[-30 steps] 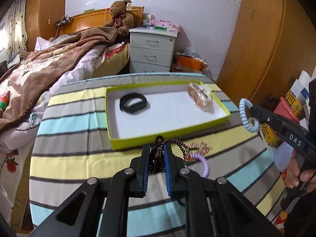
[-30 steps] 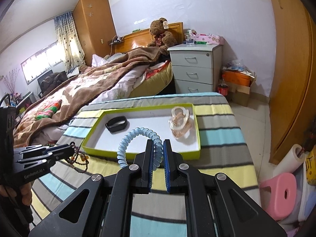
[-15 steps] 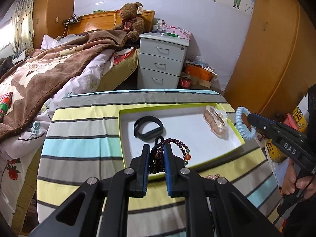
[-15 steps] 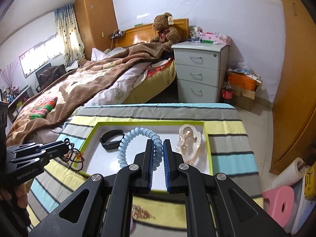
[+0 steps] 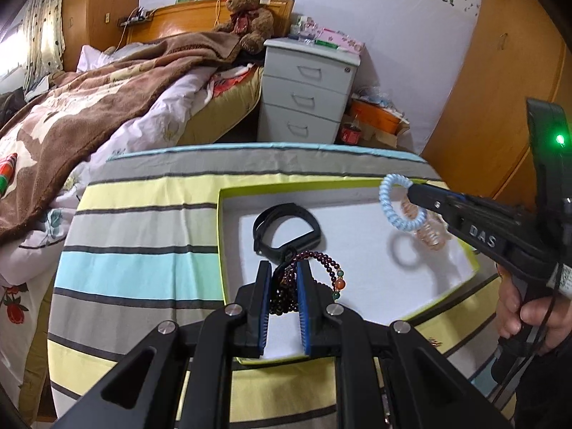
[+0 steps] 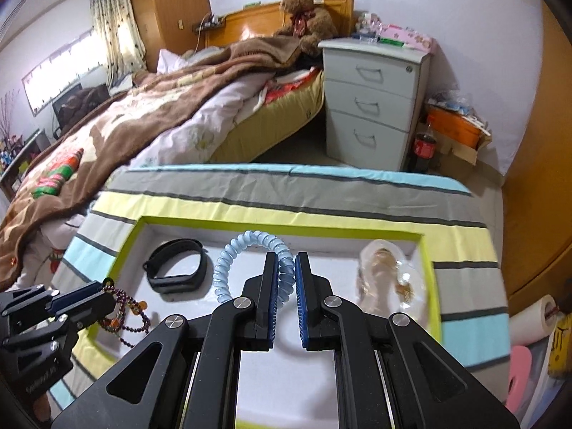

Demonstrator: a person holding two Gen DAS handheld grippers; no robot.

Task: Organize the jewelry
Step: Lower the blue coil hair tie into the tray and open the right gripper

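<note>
Grippers [image 5: 282, 279] [image 6: 286, 271] hold jewelry above tray [image 5: 228, 286].

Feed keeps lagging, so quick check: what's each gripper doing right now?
Left gripper: closed on the dark bead bracelet, over the tray.
Right gripper: closed on the blue coil hair tie, over the tray.

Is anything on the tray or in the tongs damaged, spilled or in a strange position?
Nothing looks damaged or spilled. The black band and the clear packet lie inside the green tray. The bead bracelet hangs from the left tongs, the blue coil tie from the right tongs.
</note>
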